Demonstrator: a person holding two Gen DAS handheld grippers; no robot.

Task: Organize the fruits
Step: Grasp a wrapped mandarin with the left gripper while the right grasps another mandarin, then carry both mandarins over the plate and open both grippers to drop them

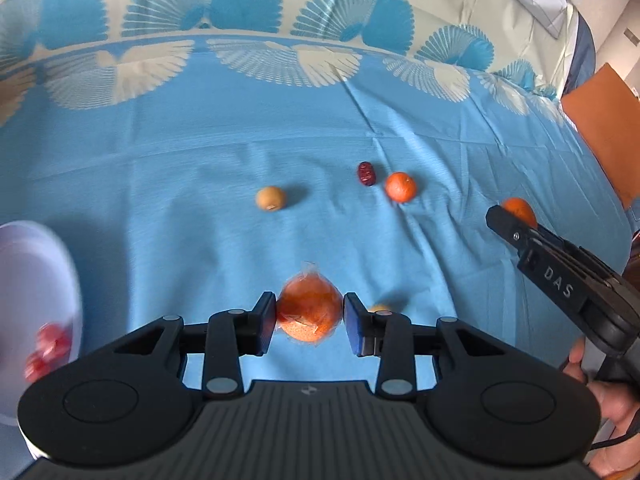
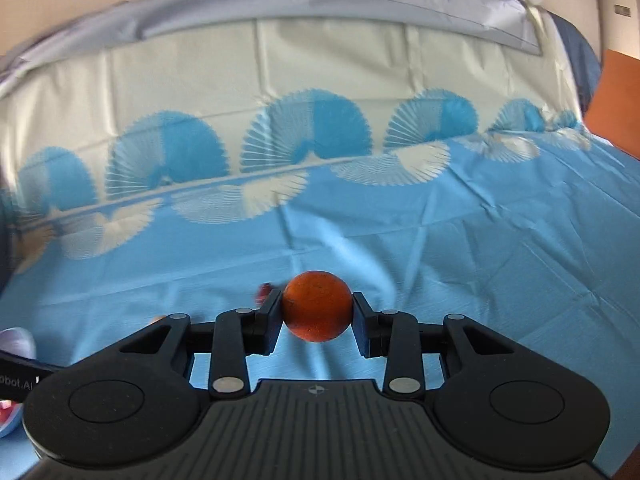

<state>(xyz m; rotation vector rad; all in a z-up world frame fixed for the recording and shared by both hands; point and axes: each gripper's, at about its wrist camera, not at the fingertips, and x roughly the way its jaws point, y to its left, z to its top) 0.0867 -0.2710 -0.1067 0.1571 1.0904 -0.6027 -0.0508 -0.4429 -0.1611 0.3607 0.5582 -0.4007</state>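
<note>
Both grippers carry fruit above the blue cloth: the left gripper [image 1: 310, 318] pinches a plastic-wrapped orange [image 1: 309, 312], the right gripper [image 2: 317, 310] a bare orange [image 2: 317, 306] between its fingers. Three fruits (including a red date [image 1: 366, 174]) remain; the white bowl [image 1: 36, 280] sits far left.

right gripper [image 1: 505, 216] side: white letters "DAS", running along the black body, seen in the left wrist view.
left gripper [image 2: 16, 382] side: white letters "obot.AI", cut off by the picture's left edge, seen in the right wrist view.
camera mounts: a small round emblem at the middle of each ribbed front edge, no letters readable.
</note>
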